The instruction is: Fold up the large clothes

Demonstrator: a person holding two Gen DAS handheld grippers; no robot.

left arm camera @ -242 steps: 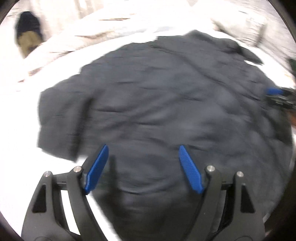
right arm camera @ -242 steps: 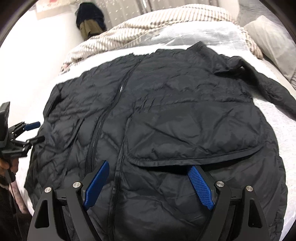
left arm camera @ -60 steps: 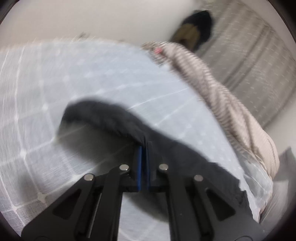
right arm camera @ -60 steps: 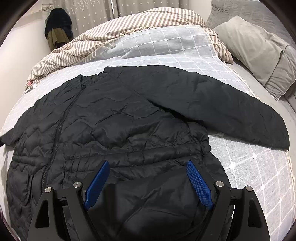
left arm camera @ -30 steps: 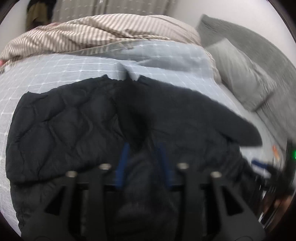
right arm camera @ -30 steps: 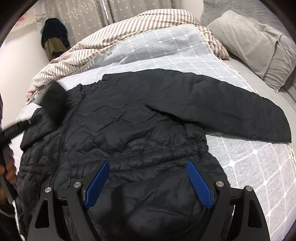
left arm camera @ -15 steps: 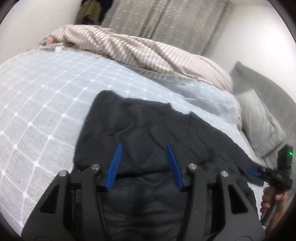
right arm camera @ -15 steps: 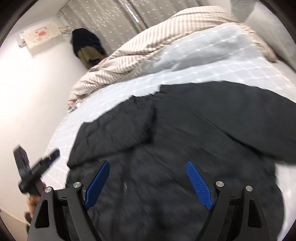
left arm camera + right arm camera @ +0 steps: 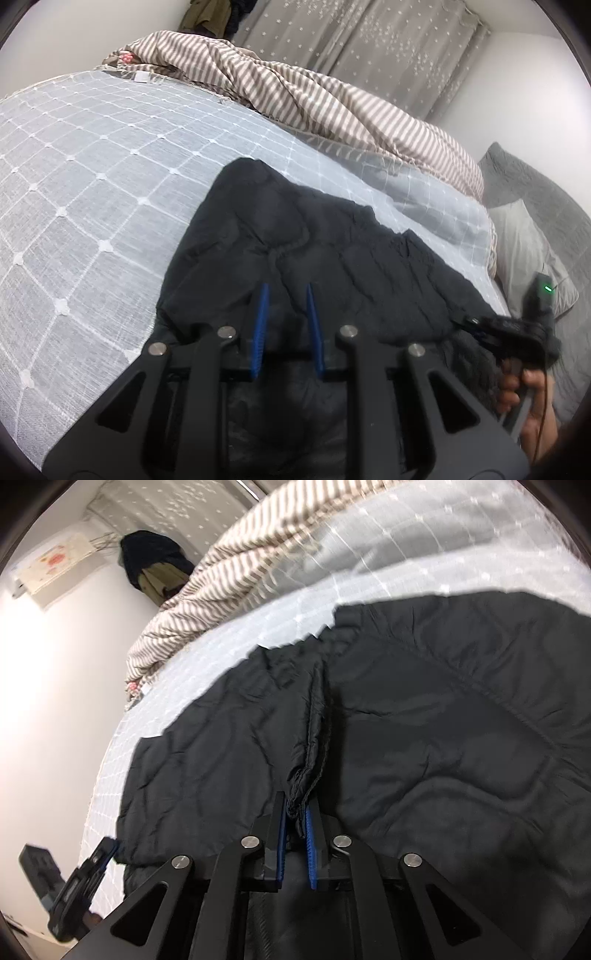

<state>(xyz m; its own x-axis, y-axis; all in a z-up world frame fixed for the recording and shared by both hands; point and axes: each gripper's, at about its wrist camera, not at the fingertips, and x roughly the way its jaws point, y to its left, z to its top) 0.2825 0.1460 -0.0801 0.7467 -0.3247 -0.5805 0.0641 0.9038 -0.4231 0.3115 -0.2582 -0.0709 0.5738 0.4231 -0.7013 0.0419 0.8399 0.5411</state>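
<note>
jacket (image 9: pixel 424 738): soft, puffy, slippery; grip seams, hems.
right gripper (image 9: pixel 295 834): just closed, pinching its edge at 12 o'clock.
left gripper (image 9: pixel 285 325): your jaws just narrowed, slightly apart, nothing visibly pinched.

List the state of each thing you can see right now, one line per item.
Black jacket: spread on the bed, partly folded, rumpled.
Right tool: just closed, pinching a bunched fold of the jacket.
Left tool: just been closing, pads narrowly apart over the jacket.
Striped duvet: heaped along the far edge.
Grey pillow: lying flat.
</note>
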